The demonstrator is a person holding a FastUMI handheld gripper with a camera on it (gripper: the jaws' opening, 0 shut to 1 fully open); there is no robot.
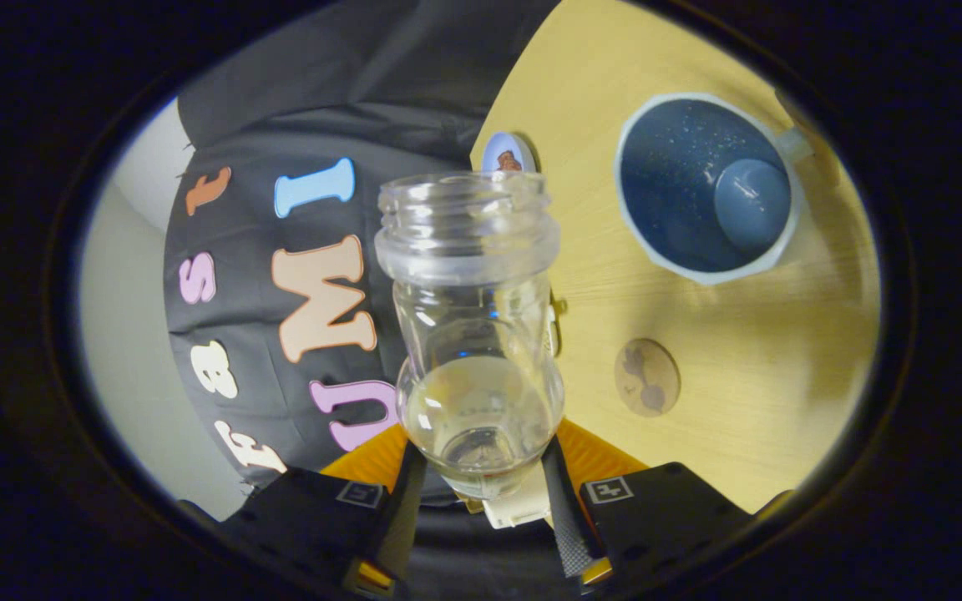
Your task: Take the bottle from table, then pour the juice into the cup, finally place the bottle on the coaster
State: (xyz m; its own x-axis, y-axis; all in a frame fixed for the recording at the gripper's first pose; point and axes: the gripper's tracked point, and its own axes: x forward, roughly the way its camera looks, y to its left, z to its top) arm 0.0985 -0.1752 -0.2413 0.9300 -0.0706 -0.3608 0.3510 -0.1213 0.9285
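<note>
Hand-held gripper (pixel 478 480) fingers clamp bottle (pixel 473 334) base.

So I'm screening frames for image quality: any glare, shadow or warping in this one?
Gripper view: fisheye warp bends the table edge; the bottle, gripped between the gripper's fingers, looms large with small bright glints on its glass; the cup and coaster look sharp; soft shadows cross the table.

- No word, brand or number can be read on the bottle (pixel 473 334), cup (pixel 702 188) or coaster (pixel 646 376).
- Square coded marks (not legible as text) stand on both blocks of the gripper (pixel 485 477), whose fingers clamp the bottle's base.
</note>
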